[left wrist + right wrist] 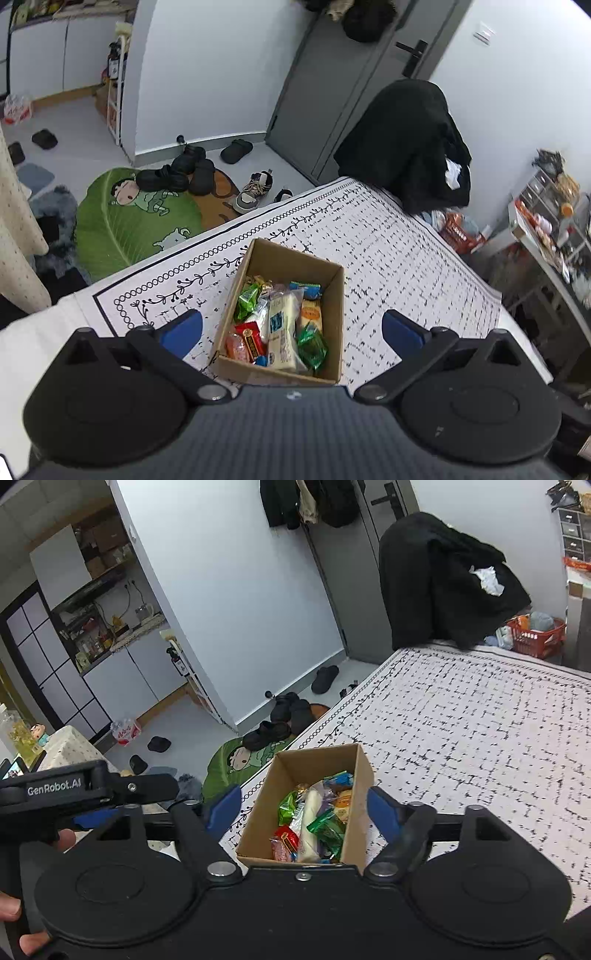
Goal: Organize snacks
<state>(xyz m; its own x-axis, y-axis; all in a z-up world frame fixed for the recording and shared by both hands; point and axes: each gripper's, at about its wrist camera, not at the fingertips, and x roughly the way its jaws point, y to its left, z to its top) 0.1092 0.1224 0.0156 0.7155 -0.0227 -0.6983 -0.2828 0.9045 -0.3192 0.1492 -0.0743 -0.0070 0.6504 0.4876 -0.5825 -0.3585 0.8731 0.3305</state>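
A brown cardboard box (284, 258) stands open on the black-and-white patterned tablecloth (406, 251), near its front left corner. Inside lie several snacks: green wrappers (246, 301), a red pack (251, 338), a long pale pack (282, 332) and an orange pack (311, 314). My left gripper (291, 332) hangs above the box's near end, open wide, with nothing between its blue pads (184, 330). My right gripper (303, 808) is open too, its blue pads (380, 808) standing either side of the box (314, 764) without touching it. The left gripper's body (74, 794) shows at the left of the right wrist view, held by a hand.
A black coat (406, 147) is draped over a chair at the table's far end. Shoes (255, 190) and slippers lie on a green leaf mat (122, 229) on the floor to the left. A red basket (535, 638) and a cluttered shelf (546, 229) stand at the right.
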